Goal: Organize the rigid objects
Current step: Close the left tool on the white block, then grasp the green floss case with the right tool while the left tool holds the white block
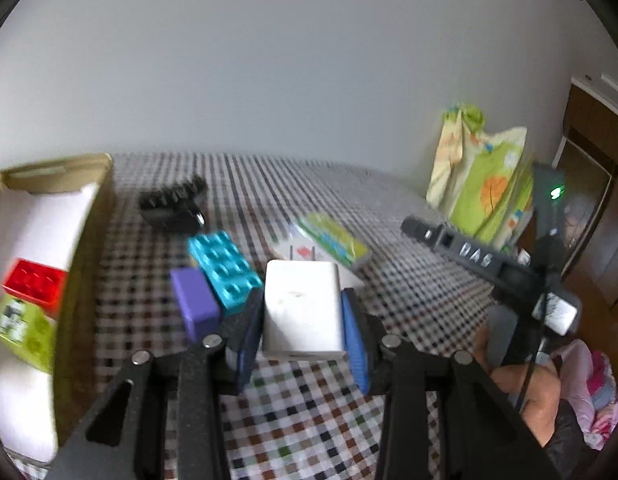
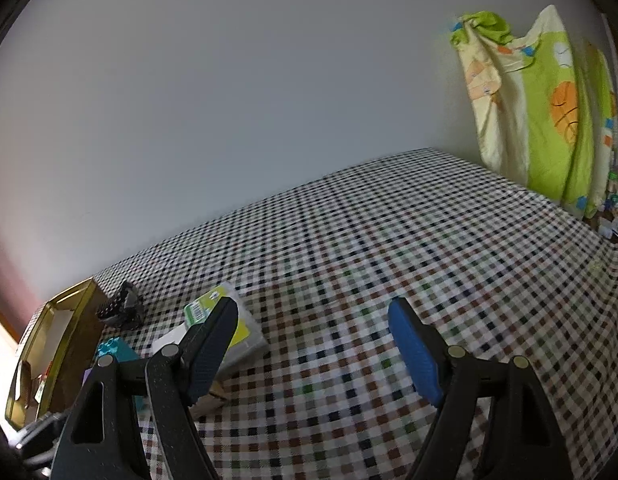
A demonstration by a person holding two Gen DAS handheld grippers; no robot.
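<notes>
1. The left gripper (image 1: 303, 312) is clamped on a white charger (image 1: 302, 310): a smooth, rounded block with two metal prongs at its far end. Both blue pads press its sides, and it is held just above the checked cloth (image 1: 409, 280).
2. The right gripper (image 2: 313, 344) has its jaws spread wide with nothing between them, only cloth below.
3. Just left of the charger lie one teal studded brick (image 1: 225, 272) and one purple block (image 1: 195, 304), touching each other. Beyond the prongs lies one flat pack with a green label (image 1: 333, 240).
4. Farther back sits one black ribbed item (image 1: 173, 204); it is too blurred to say what it is.
5. At the left edge stands an open gold-walled box (image 1: 89, 240) with a white floor, holding one red brick (image 1: 35, 284) and one green-yellow box (image 1: 23, 332).
6. From the right wrist view, the cloth to the right of the pack is open all the way to its far and right edges.
7. The cloth ends against a plain pale wall (image 2: 249, 100); a green and yellow printed fabric (image 2: 549, 120) hangs at the far right corner.
</notes>
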